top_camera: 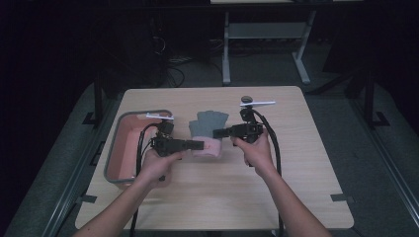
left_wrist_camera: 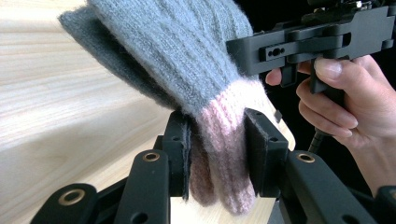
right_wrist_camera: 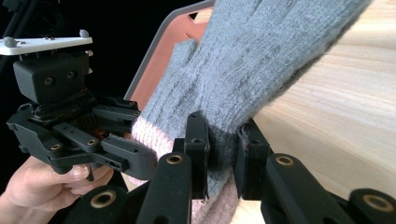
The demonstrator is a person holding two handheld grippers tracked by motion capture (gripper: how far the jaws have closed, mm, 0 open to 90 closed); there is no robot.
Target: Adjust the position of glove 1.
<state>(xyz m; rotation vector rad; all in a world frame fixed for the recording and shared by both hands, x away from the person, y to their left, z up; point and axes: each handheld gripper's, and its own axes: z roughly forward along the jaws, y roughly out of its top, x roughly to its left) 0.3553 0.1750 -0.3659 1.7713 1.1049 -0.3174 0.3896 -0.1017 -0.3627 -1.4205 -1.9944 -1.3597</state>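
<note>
High view: unlabelled grey-pink glove (top_camera: 207, 129) between claws.

This looks like a lab or test room set up for recording, not a home. A plain light-wood table (top_camera: 296, 197) stands alone on grey carpet (top_camera: 341, 113), with black tape marks (top_camera: 341, 197) at its near corners. At 12 o'clock a second bench on a grey metal frame (top_camera: 267, 44) stands against the dark, with loose cables (top_camera: 173, 64) on the floor at 11 o'clock. The surroundings are unlit.
</note>
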